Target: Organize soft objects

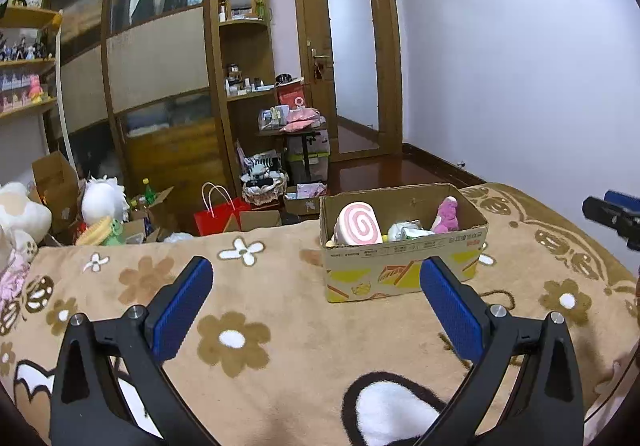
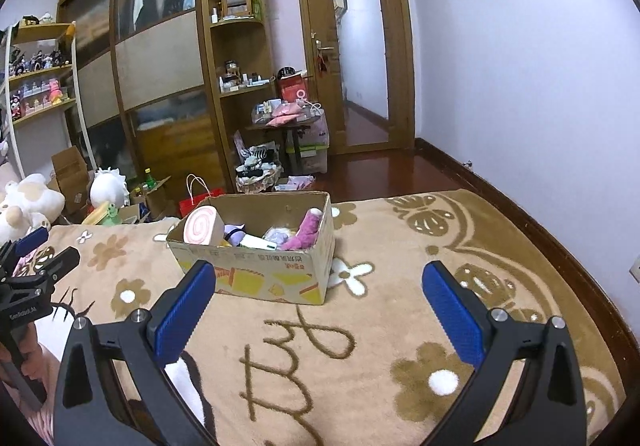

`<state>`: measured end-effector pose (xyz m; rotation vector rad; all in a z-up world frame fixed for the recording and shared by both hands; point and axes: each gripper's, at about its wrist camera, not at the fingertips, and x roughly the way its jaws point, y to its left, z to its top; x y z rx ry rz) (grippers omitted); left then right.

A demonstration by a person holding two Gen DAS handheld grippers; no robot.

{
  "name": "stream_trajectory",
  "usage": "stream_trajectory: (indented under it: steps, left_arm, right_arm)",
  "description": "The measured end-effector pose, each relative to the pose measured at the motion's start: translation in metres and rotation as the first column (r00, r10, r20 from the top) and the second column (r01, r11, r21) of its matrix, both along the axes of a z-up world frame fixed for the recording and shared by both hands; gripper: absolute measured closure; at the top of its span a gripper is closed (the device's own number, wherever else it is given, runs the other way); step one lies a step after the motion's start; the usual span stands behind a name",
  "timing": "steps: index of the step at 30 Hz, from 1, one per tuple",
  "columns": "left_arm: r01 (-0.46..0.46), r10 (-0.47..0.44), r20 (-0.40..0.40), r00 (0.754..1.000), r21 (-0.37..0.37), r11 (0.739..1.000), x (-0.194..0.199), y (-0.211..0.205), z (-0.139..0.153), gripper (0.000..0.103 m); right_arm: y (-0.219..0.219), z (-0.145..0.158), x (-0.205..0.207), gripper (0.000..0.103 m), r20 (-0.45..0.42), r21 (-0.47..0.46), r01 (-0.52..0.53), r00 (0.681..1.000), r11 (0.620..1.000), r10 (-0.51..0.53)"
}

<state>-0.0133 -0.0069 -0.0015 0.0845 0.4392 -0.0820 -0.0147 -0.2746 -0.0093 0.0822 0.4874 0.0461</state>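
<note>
A cardboard box (image 1: 404, 266) stands on the flowered beige blanket (image 1: 280, 306). It holds a pink swirl roll plush (image 1: 358, 224), a pink plush toy (image 1: 446, 214) and pale soft items (image 1: 406, 231). My left gripper (image 1: 316, 286) is open and empty, hovering over the blanket short of the box. My right gripper (image 2: 318, 286) is open and empty, with the box (image 2: 260, 270) ahead to its left; the swirl plush (image 2: 202, 227) and pink toy (image 2: 306, 232) show inside. The left gripper also shows at the left edge of the right wrist view (image 2: 36, 258).
White plush toys (image 1: 24, 214) and a white round plush (image 1: 102, 200) lie off the bed's left side among open cartons. A red bag (image 1: 220, 212), a basket (image 1: 264, 182) and a small cluttered table (image 1: 300, 126) stand on the floor before the wardrobe. The wall runs along the right.
</note>
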Motion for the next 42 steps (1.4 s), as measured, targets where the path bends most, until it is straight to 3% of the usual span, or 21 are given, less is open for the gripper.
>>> stream_trajectory:
  steps: [13, 42]
  left_arm:
    - [-0.016, 0.016, -0.018, 1.0, -0.042, 0.999, 0.007, 0.011, -0.002, 0.001]
    - [-0.002, 0.002, -0.038, 0.999, 0.002, 1.0, 0.01, 0.004, -0.009, 0.001]
  right_arm:
    - [0.008, -0.006, 0.004, 0.0, -0.02, -0.031, 0.017, 1.0, 0.999, -0.018]
    - [0.01, -0.004, 0.003, 0.0, -0.013, -0.037, 0.009, 1.0, 0.999, -0.009]
